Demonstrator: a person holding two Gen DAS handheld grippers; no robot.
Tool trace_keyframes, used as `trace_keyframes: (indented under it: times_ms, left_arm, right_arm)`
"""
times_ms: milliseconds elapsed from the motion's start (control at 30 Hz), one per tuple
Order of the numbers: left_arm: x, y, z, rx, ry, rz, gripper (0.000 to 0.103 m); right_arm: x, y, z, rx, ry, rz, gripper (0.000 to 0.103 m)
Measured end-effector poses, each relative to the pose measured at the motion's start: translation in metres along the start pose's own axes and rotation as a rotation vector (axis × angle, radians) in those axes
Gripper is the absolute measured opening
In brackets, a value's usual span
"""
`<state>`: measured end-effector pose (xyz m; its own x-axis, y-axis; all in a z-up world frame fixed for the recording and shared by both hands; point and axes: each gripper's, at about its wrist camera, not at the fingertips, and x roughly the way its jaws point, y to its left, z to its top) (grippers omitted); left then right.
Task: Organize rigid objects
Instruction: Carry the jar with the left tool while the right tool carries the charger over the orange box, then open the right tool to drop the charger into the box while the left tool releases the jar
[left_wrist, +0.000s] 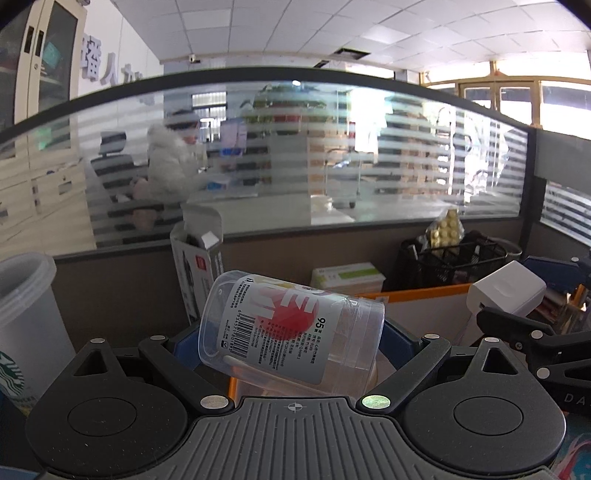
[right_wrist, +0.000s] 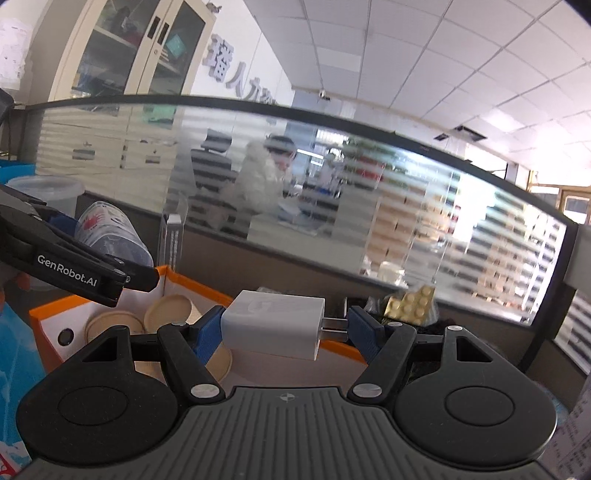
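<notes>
My left gripper (left_wrist: 291, 343) is shut on a clear plastic cup (left_wrist: 291, 325) with a red and white label, held on its side above an orange-rimmed white box (left_wrist: 413, 293). My right gripper (right_wrist: 282, 328) is shut on a white USB charger (right_wrist: 275, 326), its prongs against the right blue pad. It hangs over the same box (right_wrist: 177, 280), where several paper cups (right_wrist: 170, 314) lie. The charger also shows in the left wrist view (left_wrist: 506, 288), and the cup and left gripper show in the right wrist view (right_wrist: 110, 232).
A lidded translucent cup (left_wrist: 26, 291) stands at the left. An open cardboard carton (left_wrist: 197, 258) stands behind the box. A black mesh basket (left_wrist: 454, 258) with a yellow blister pack (left_wrist: 445, 229) sits at the back right, beside a white and green box (left_wrist: 347, 277). A glass partition runs behind.
</notes>
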<state>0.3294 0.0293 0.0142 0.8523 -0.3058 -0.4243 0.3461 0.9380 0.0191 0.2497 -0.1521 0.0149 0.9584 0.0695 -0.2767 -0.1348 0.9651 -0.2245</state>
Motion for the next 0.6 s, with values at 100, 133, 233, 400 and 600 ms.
trace_keyframes:
  times_ms: [100, 133, 233, 400, 600]
  left_arm:
    - [0.006, 0.0, -0.002, 0.0, 0.014, 0.004, 0.095]
    - [0.008, 0.0, -0.003, 0.001, 0.018, 0.006, 0.095]
    - [0.013, 0.0, -0.006, 0.002, 0.029, 0.009, 0.095]
    - [0.02, -0.001, -0.009, 0.016, 0.052, 0.016, 0.095]
    - [0.025, -0.002, -0.012, 0.025, 0.067, 0.01, 0.095]
  right_arm:
    - [0.008, 0.0, -0.006, 0.009, 0.022, 0.01, 0.069]
    - [0.01, 0.002, -0.007, 0.009, 0.028, 0.011, 0.069]
    - [0.017, 0.002, -0.011, 0.01, 0.043, 0.012, 0.069]
    - [0.026, 0.004, -0.015, 0.008, 0.07, 0.011, 0.069]
    - [0.035, 0.004, -0.018, 0.003, 0.112, 0.008, 0.069]
